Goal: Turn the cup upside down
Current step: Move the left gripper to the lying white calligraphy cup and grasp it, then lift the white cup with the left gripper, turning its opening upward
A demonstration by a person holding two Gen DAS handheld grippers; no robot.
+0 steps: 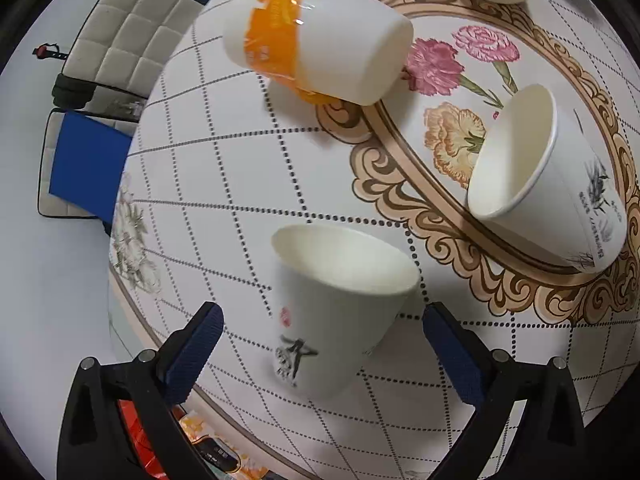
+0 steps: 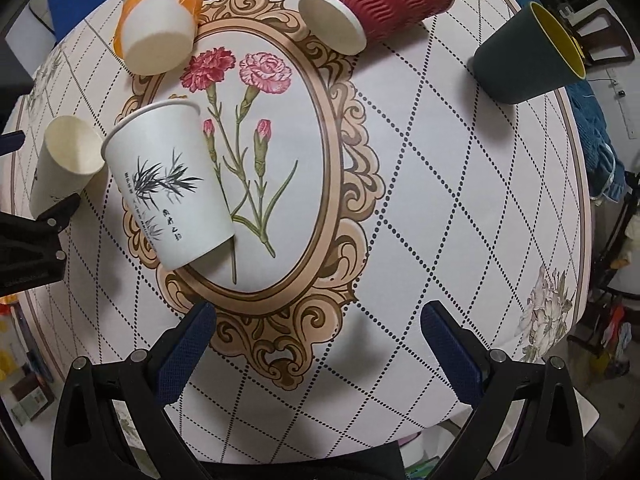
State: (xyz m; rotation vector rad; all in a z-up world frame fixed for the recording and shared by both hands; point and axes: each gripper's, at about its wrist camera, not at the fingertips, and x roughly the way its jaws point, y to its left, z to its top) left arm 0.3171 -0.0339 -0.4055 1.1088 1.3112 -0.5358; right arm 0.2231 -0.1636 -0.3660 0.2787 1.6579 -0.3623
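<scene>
The left gripper point(image 1: 320, 344) hangs with jaws apart around a small paper cup point(image 1: 336, 304) standing mouth-up at the table's point(image 1: 224, 184) near left, where a hard or off-centre squeeze could crush or topple it.

The left gripper point(image 1: 320, 344) is held wide apart, its two blue-padded fingers point(image 1: 196, 346) spread to either side with a clear gap on each flank, touching nothing. It is tilted downward toward the worktop, black finger arms reaching in from the near edge of its view. The right gripper point(image 2: 318, 344) is likewise spread wide, its blue-padded fingers point(image 2: 452, 352) parted and closed on nothing, angled down over the worktop. In the right wrist view, the left gripper's black frame point(image 2: 34, 236) shows at the far left edge, well apart from the right one.
</scene>
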